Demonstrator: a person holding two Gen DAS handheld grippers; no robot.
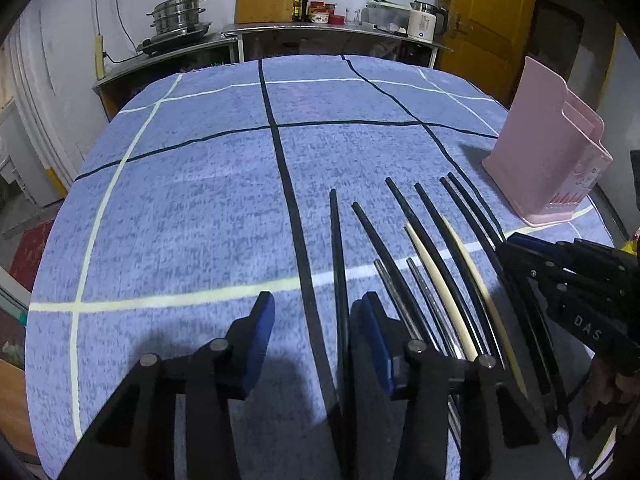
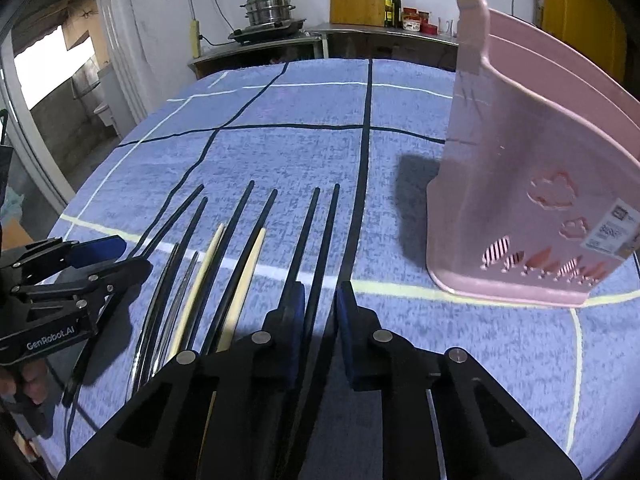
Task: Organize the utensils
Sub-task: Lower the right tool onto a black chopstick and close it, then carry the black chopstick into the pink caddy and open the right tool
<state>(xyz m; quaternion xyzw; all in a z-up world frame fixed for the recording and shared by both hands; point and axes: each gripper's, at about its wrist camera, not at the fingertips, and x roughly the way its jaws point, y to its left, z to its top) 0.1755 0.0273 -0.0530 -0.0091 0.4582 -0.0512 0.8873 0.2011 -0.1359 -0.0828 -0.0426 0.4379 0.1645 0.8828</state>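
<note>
Several chopsticks lie fanned on the blue checked tablecloth (image 1: 200,200): black ones, two cream ones (image 1: 436,276) (image 2: 208,268) and two metal ones (image 1: 424,292) (image 2: 176,272). My left gripper (image 1: 317,300) is open and low over the cloth. The leftmost black chopstick (image 1: 337,248) lies between its jaws, close to the right pad. My right gripper (image 2: 320,288) is open only narrowly. The rightmost black chopstick (image 2: 329,232) runs through the gap, and the pads do not visibly press on it. Each gripper also shows in the other's view, the right gripper (image 1: 520,244) and the left gripper (image 2: 120,258).
A pink utensil holder (image 1: 548,152) (image 2: 520,160) stands upright on the cloth to the right of the chopsticks. Behind the table a steel counter (image 1: 280,32) carries a steamer pot (image 1: 176,14), a cutting board, bottles and a kettle. A hand (image 2: 24,380) holds the left gripper.
</note>
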